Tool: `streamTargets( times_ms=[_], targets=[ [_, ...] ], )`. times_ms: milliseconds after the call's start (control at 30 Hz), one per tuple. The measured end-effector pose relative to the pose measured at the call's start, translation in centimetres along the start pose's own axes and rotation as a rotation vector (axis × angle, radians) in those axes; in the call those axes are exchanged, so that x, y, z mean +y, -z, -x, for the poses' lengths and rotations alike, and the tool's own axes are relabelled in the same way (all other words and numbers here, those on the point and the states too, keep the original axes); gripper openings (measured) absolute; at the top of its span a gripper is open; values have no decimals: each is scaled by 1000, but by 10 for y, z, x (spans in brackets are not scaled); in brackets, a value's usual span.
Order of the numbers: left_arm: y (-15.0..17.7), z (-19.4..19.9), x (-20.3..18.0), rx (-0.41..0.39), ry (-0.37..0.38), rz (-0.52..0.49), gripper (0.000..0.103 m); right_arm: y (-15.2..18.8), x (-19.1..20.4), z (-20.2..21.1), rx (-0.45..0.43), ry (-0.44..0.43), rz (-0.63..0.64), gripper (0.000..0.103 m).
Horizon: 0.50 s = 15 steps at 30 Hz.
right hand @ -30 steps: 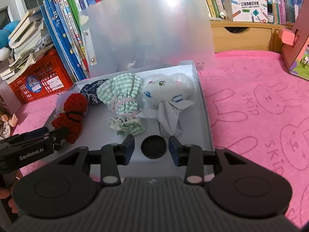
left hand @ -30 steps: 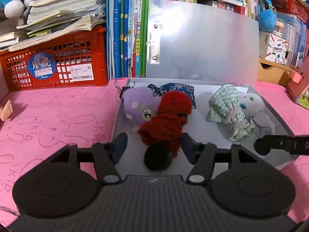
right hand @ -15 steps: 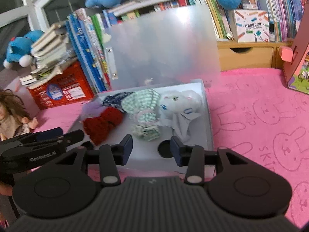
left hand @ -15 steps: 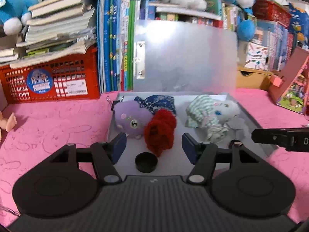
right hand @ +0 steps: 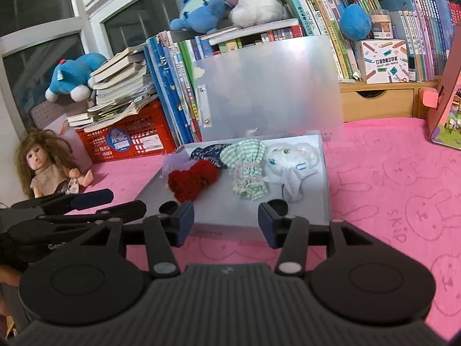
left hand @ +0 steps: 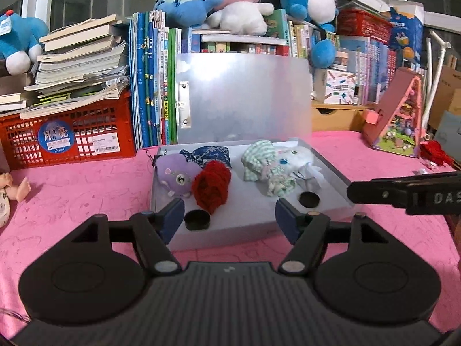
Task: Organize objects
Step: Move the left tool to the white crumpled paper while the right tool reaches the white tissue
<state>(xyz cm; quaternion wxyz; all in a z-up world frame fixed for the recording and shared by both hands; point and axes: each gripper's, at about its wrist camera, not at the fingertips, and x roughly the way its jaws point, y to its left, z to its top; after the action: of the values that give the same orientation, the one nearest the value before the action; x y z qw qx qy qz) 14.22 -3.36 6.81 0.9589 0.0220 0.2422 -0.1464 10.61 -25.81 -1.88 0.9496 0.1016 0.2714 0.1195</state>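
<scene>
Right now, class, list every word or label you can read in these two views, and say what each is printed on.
"Moon": round blue sticker on the red crate.
"DAS": right tongs' arm.
"Gen": left tongs' body.
"POCKET LABEL PRINTER": white box.
"SKIP": pink mat.
Book spines, crate barcode label: too small to read.

**Hidden and cut-off parts around the open box**

In the right wrist view the purple plush (right hand: 175, 163) is almost wholly hidden behind the red knitted toy (right hand: 192, 179), and the right gripper's fingers (right hand: 268, 223) cover part of the black disc (right hand: 278, 206) near the box's front right corner. The other black disc (right hand: 168, 208) is half hidden too. In the left wrist view the doll (left hand: 10, 194) is cut off by the left edge, and the red basket's label text (left hand: 105, 144) is too small to read.
</scene>
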Motion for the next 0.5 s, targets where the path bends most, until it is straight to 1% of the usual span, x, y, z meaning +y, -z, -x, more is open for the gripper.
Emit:
streamTargets(
  times_ms=[167,367,500],
  targets=[
    [18,15,0,22,23,33,75,17,7,1,14,2,27,66],
    [40,29,-6,29,31,8,75,36,10,2,33,-12,38,68],
    [57,35,-7,60,42,21,75,47,11,1,52,-2,50,68]
  ],
)
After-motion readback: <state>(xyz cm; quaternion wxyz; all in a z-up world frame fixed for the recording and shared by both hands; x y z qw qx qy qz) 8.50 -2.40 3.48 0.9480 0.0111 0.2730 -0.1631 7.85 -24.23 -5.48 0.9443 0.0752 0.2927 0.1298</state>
